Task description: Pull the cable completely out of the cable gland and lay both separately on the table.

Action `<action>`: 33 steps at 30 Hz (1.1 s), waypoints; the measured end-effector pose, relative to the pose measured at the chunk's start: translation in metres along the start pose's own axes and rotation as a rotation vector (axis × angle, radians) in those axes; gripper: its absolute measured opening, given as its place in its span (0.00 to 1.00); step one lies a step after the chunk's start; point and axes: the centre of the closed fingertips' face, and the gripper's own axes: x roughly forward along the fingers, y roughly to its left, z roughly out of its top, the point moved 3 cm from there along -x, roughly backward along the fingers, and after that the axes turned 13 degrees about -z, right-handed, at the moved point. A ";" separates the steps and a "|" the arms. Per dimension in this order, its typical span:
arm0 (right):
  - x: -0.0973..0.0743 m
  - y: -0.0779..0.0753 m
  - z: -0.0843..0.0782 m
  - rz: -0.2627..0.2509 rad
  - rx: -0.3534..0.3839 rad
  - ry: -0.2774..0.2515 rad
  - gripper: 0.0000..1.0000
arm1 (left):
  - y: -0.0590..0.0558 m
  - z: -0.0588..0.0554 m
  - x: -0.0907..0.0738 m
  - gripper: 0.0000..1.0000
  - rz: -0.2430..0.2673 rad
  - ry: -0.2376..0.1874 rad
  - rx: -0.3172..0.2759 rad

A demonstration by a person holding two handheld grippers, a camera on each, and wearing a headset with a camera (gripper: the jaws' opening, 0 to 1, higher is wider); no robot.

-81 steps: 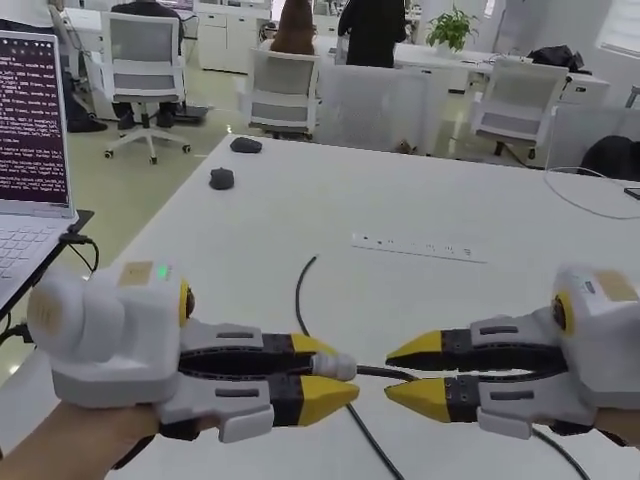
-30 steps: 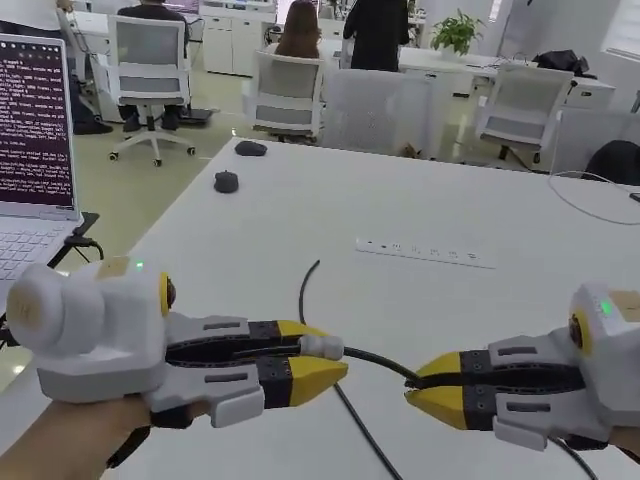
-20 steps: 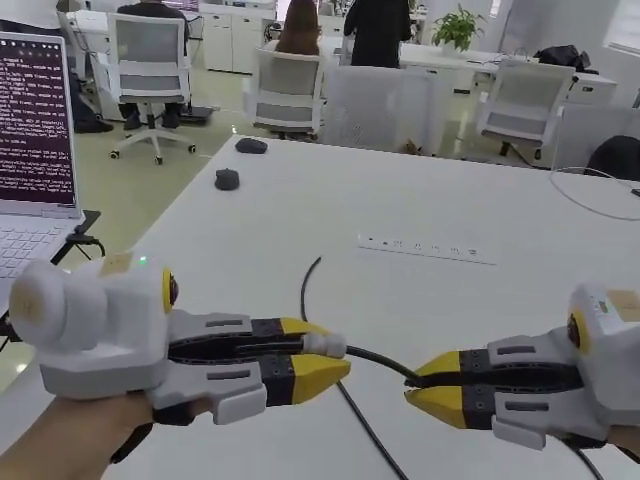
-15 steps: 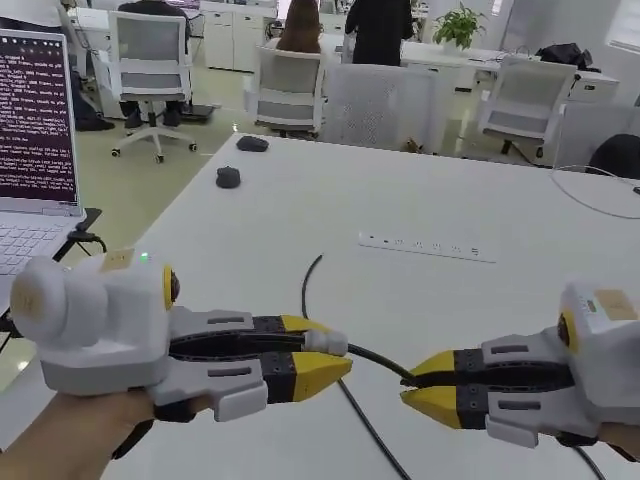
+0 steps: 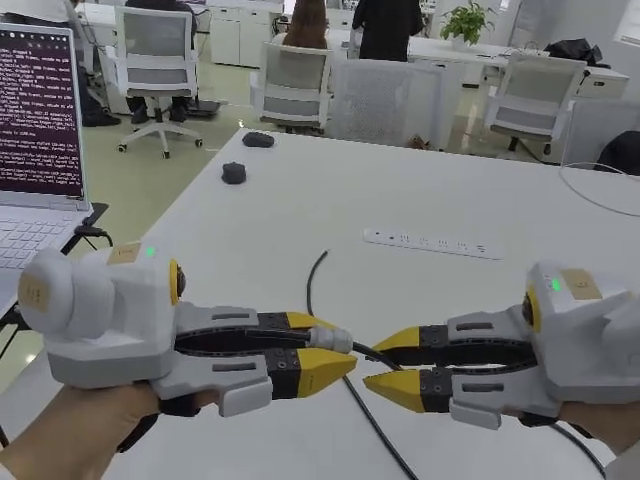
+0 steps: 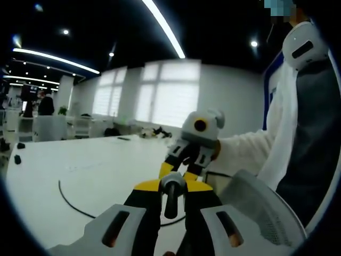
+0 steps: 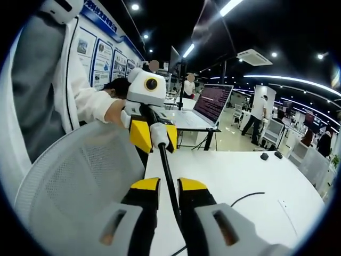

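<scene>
A whitish cable gland (image 5: 336, 342) sits between the yellow tips of my left gripper (image 5: 345, 351), which is shut on it. A black cable (image 5: 312, 283) leaves the gland, dips to the table and runs off both ways. My right gripper (image 5: 377, 365) faces the left one, tip to tip, just right of the gland. Its jaws stand apart with the cable passing loosely between them. In the right gripper view the cable (image 7: 165, 162) runs from the gland (image 7: 159, 136) down through my right gripper (image 7: 169, 188). The left gripper view has the gland (image 6: 171, 184) at centre.
A white power strip (image 5: 430, 243) lies mid-table. Two computer mice (image 5: 234, 173) rest at the far left corner. An open laptop (image 5: 40, 130) stands left of the table. A mesh chair back (image 7: 69, 176) is close behind the grippers. Office chairs and people are beyond the table.
My right gripper, shut on the cable a moment ago, has opened and slid left toward the gland. The left gripper keeps its hold. The camera has tilted a little.
</scene>
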 end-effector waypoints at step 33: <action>0.004 -0.019 -0.062 -0.013 -0.018 0.157 0.02 | 0.010 0.000 -0.005 0.16 0.058 -0.009 -0.011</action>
